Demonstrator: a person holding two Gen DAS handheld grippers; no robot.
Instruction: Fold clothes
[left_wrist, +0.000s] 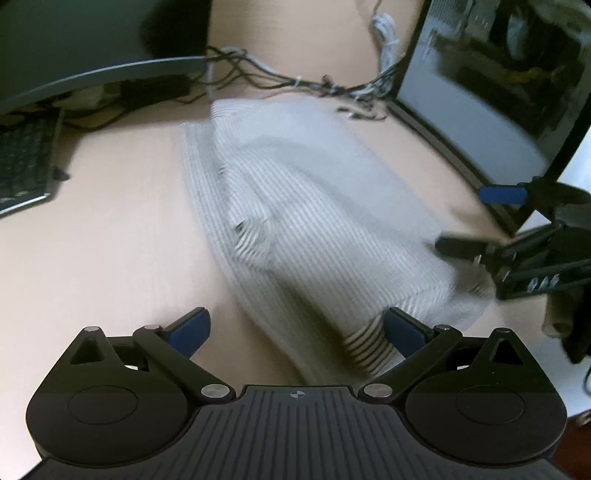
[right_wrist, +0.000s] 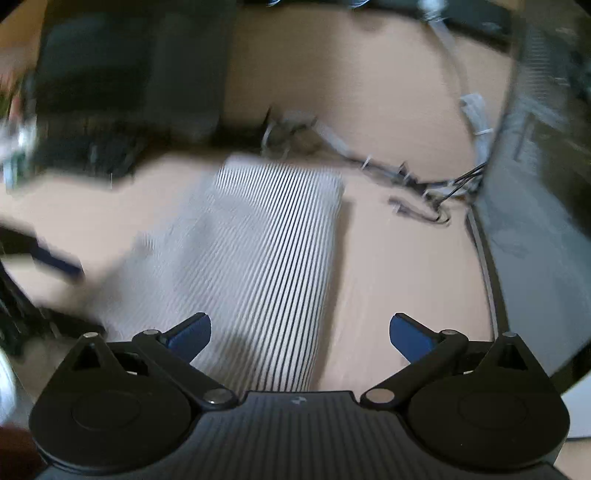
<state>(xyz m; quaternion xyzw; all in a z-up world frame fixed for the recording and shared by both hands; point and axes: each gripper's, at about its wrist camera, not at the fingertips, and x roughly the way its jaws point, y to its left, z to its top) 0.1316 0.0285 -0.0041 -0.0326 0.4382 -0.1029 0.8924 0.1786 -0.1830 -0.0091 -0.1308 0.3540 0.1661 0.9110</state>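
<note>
Blur: your right wrist view smears the white, dark-striped folded garment (right_wrist: 258, 258) along its left side | Cut off: the black keyboard (left_wrist: 26, 162) runs past the left edge | Unclear: the blue-tipped black left gripper (right_wrist: 55, 260) is only a streak, jaws unreadable there.

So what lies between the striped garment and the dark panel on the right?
In the right wrist view, only bare tabletop separates the striped garment from the dark panel; the cable bundle sits farther back.
</note>
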